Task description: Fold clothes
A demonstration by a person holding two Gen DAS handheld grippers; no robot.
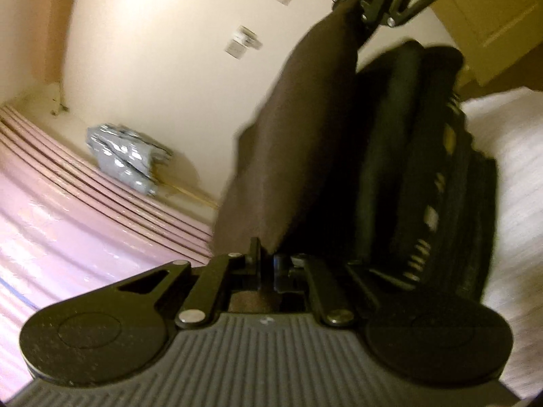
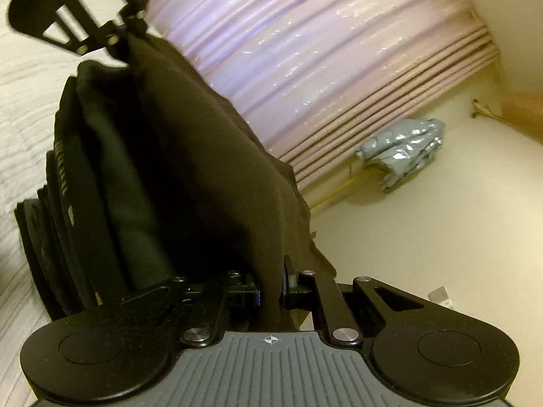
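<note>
A dark brown garment (image 1: 298, 142) is stretched in the air between my two grippers. My left gripper (image 1: 268, 261) is shut on one edge of it; my right gripper (image 1: 356, 0) shows at the top of the left wrist view, holding the other end. In the right wrist view my right gripper (image 2: 271, 288) is shut on the same garment (image 2: 210, 156), and my left gripper (image 2: 125, 39) shows at the upper left. Beside the garment lies a stack of folded dark clothes (image 1: 424, 169), also in the right wrist view (image 2: 68, 183).
A white textured bedspread (image 1: 516, 169) (image 2: 20, 101) lies under the stack. Pink pleated curtains (image 1: 68, 203) (image 2: 305, 51) hang by a cream wall (image 1: 163, 51). A grey foil-wrapped bundle (image 1: 125, 156) (image 2: 404, 152) is on the wall.
</note>
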